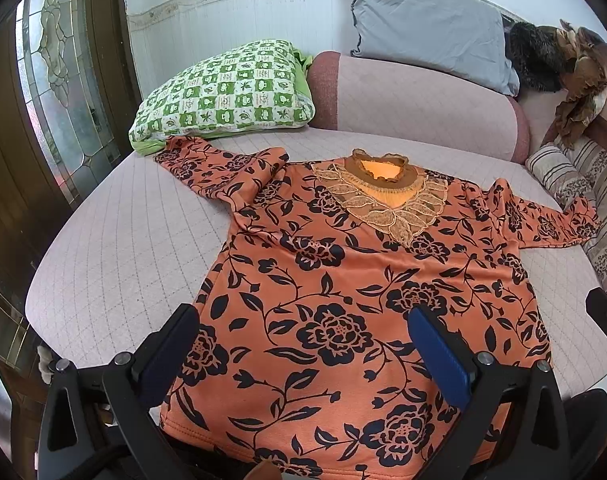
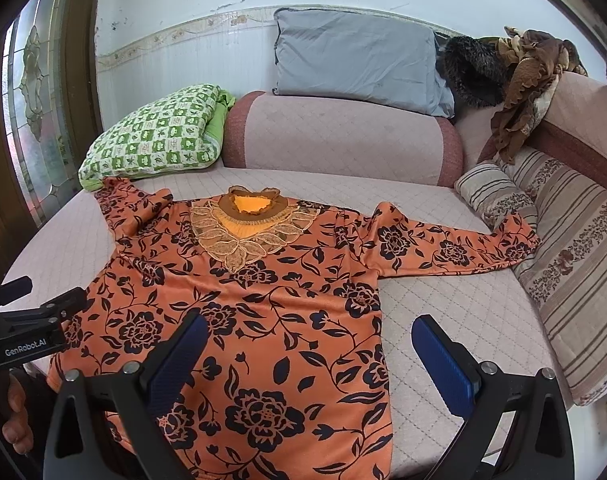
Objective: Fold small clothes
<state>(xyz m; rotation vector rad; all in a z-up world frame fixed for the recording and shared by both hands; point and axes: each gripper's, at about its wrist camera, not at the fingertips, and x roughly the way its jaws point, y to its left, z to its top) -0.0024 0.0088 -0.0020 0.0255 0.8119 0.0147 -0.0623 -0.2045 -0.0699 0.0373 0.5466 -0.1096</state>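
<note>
An orange top with black flowers (image 1: 343, 280) lies flat, front up, on the pink quilted bed cover (image 1: 123, 248). Its lace collar points away and both sleeves are spread out. It also shows in the right wrist view (image 2: 263, 320). My left gripper (image 1: 303, 344) is open and empty, hovering over the lower left part of the top near the hem. My right gripper (image 2: 307, 352) is open and empty over the lower right part, its right finger (image 2: 443, 364) above the bare cover. The left gripper (image 2: 35, 312) also shows at the left edge of the right wrist view.
A green checked pillow (image 1: 223, 96) lies by the left sleeve. A pink bolster (image 1: 415, 104) and a grey pillow (image 1: 427, 28) sit behind the top. Striped cushions (image 2: 563, 248) touch the right sleeve end. Brown and dark clothes (image 2: 515, 76) are heaped at the back right.
</note>
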